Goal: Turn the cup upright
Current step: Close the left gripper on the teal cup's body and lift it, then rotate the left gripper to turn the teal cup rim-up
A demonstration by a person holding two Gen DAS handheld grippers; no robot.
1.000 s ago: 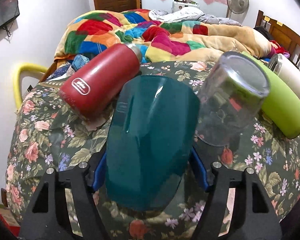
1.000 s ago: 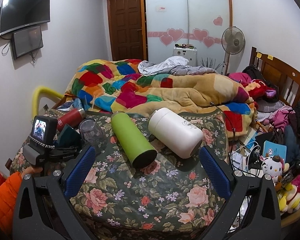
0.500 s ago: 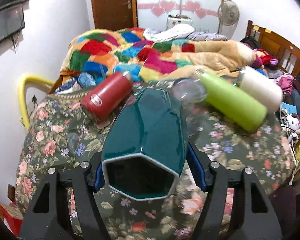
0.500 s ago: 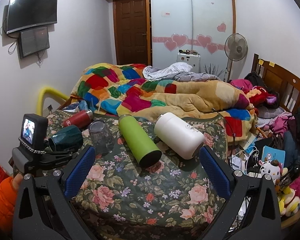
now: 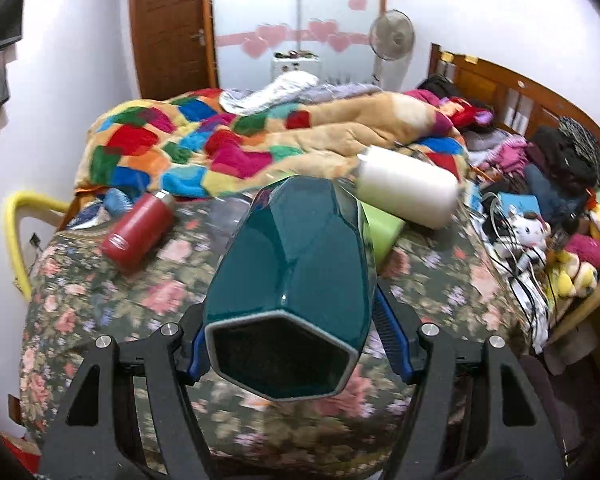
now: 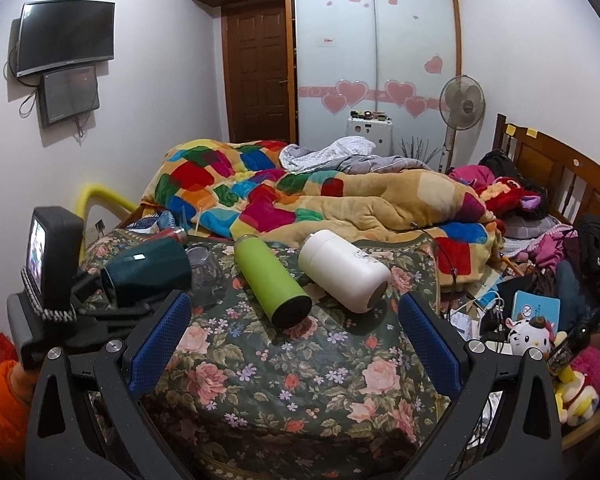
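A dark teal faceted cup (image 5: 296, 280) is clamped between the blue pads of my left gripper (image 5: 296, 344). It is lifted off the floral cover and lies roughly level, its open mouth toward the camera. In the right wrist view the cup (image 6: 148, 270) is held in the left gripper at the left, above the cover. My right gripper (image 6: 296, 336) is open and empty over the floral cover's near part.
On the floral cover (image 6: 284, 380) lie a red bottle (image 5: 138, 232), an upside-down clear glass (image 6: 206, 278), a green bottle (image 6: 272, 284) and a white flask (image 6: 344, 276). A patchwork blanket (image 6: 300, 204) is piled behind. Toys and cables (image 6: 540, 328) clutter the right side.
The left gripper has lifted the teal cup and tipped it back so its mouth faces the camera. The view has swung right. The right gripper has risen a little, still open.
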